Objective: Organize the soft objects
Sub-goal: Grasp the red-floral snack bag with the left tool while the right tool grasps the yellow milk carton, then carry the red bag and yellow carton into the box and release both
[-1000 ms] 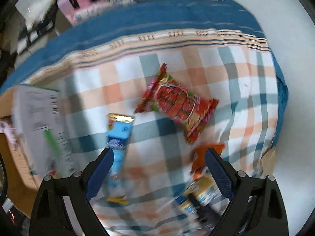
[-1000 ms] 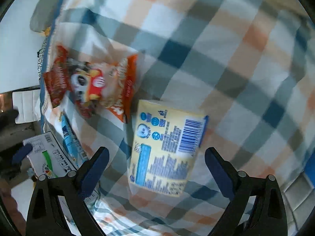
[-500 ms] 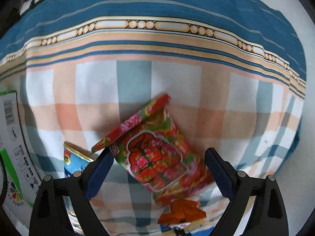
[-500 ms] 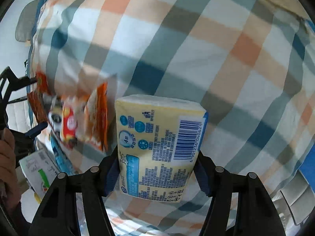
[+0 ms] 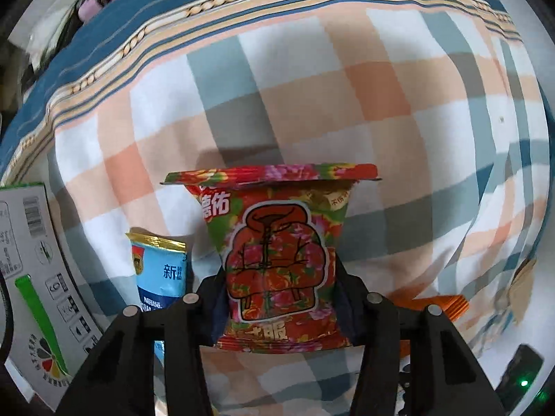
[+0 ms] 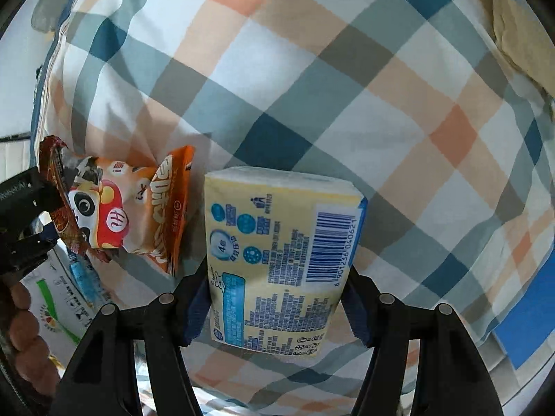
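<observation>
My left gripper (image 5: pixel 279 298) is shut on a red floral snack packet (image 5: pixel 274 253), held upright over the checked cloth (image 5: pixel 381 104). My right gripper (image 6: pixel 277 298) is shut on a yellow tissue pack (image 6: pixel 281 256) with a barcode on its face, held just above the same cloth (image 6: pixel 312 69). An orange panda snack bag (image 6: pixel 138 211) lies left of the tissue pack; its edge shows in the left wrist view (image 5: pixel 430 306). A blue Nestle sachet (image 5: pixel 161 274) lies left of the red packet.
A white carton with a green stripe (image 5: pixel 31 277) lies at the cloth's left edge, also in the right wrist view (image 6: pixel 59 298). The other gripper and a hand (image 6: pixel 20 228) show at the left. A pink bottle (image 5: pixel 100 3) stands beyond the cloth.
My left gripper moved in over the red packet and closed on it. My right gripper closed on the tissue pack and holds it.
</observation>
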`<state>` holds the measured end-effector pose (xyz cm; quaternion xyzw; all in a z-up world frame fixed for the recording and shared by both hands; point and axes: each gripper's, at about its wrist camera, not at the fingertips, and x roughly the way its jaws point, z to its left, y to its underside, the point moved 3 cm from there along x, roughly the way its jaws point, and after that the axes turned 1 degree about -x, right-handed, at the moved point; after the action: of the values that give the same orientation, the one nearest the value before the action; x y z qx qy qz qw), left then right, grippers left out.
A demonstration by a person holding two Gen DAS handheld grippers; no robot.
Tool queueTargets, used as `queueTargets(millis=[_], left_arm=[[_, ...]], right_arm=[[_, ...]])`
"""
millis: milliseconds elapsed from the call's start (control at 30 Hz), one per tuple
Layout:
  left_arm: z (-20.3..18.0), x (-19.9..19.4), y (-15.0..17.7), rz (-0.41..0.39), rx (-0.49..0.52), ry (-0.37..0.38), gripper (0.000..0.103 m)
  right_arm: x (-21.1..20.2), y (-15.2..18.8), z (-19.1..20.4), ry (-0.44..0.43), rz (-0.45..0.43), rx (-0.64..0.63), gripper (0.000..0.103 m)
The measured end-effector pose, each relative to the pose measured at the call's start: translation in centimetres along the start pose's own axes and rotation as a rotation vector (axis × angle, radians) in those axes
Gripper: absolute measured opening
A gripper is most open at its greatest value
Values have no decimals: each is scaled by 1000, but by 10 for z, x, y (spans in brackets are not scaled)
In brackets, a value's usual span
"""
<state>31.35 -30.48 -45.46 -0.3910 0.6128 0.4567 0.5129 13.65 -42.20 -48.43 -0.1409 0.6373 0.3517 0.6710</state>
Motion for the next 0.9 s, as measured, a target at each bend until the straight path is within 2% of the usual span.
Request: queueTargets(millis=[200,400,667,900], left_arm=[[1,-3,11,-23,10,-5,42],[-4,-22,31,-68,23,3,41],[2,-93,84,-200,71,79,41],[45,-169,134,-316,48,144,41]], right_arm=[[4,-7,18,48,7,-24,69],[-10,-9,25,43,-28,-28,67],[-73,14,58,21,-140,-126,66],[-130,51,100,-26,-233,-253,66]])
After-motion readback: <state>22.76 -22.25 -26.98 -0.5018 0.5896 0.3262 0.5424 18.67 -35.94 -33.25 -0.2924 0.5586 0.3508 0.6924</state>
